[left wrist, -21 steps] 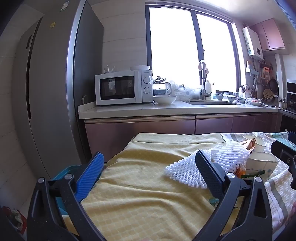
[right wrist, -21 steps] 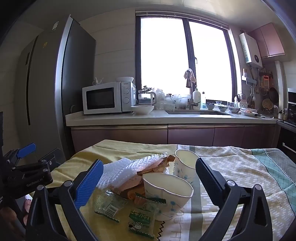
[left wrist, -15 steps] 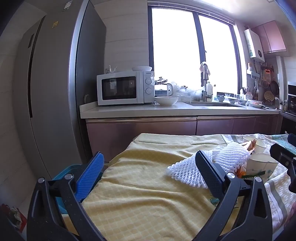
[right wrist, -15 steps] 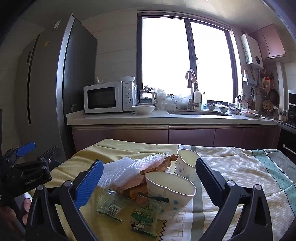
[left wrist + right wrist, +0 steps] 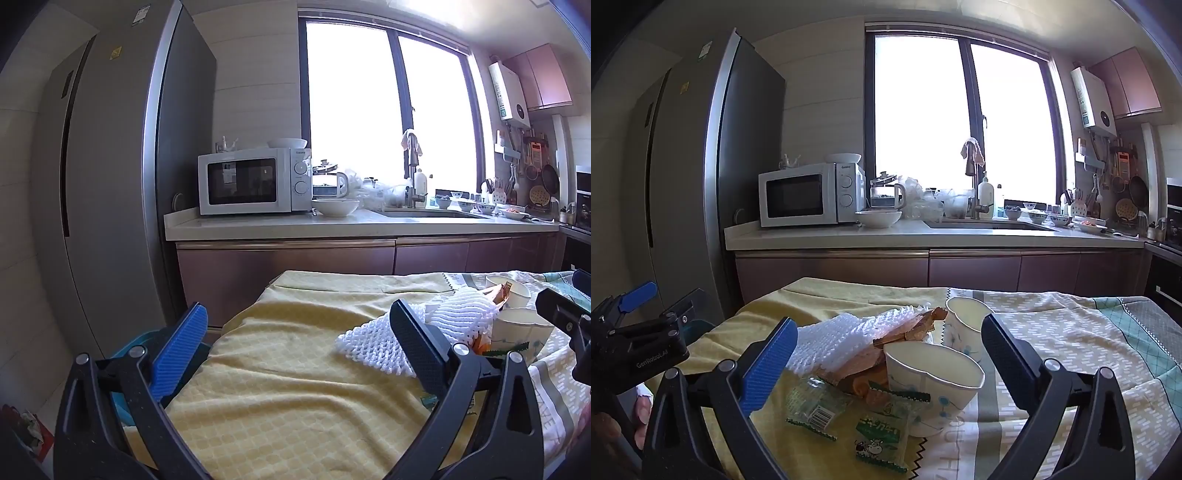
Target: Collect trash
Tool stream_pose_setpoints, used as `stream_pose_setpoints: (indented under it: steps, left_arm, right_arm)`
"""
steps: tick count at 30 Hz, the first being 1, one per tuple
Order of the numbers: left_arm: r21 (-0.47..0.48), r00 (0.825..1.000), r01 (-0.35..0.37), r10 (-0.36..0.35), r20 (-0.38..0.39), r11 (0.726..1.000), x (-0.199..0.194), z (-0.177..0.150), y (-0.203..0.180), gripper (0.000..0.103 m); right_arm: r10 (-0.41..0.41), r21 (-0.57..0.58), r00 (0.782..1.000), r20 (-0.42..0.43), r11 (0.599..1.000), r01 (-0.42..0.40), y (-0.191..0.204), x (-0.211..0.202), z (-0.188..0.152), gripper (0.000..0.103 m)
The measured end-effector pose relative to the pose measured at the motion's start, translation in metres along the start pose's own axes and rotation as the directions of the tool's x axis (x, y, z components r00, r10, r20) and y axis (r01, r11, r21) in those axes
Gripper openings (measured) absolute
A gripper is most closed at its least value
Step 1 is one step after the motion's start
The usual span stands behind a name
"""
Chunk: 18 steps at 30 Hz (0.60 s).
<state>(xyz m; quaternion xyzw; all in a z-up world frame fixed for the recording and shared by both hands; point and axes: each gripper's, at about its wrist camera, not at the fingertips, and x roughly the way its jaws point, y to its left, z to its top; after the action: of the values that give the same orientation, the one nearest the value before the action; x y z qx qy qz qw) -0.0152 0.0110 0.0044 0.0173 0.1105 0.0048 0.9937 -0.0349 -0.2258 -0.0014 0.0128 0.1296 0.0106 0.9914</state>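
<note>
A pile of trash lies on the cloth-covered table. It holds a white foam net, a brown wrapper, two paper cups, a clear wrapper and a green wrapper. My right gripper hangs open just in front of the pile, and nothing is between its fingers. My left gripper is open over the yellow cloth, left of the foam net, and holds nothing. Each gripper shows at the edge of the other's view.
A blue bin stands on the floor at the table's left edge, partly hidden by my left finger. Behind the table runs a counter with a microwave, a bowl and a sink. A tall fridge stands at left.
Both views have shifted only slightly. The trash lies as before and both grippers stay open.
</note>
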Motion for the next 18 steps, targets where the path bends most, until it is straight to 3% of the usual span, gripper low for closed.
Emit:
stream_pose_setpoints:
  steps: [18]
  left_arm:
    - [0.003, 1.000, -0.002, 0.002, -0.004, 1.000, 0.0015, -0.0003, -0.0001, 0.097]
  right_arm:
    - [0.010, 0.013, 1.000, -0.002, 1.000, -0.010, -0.0023, 0.0012, -0.0016, 0.096]
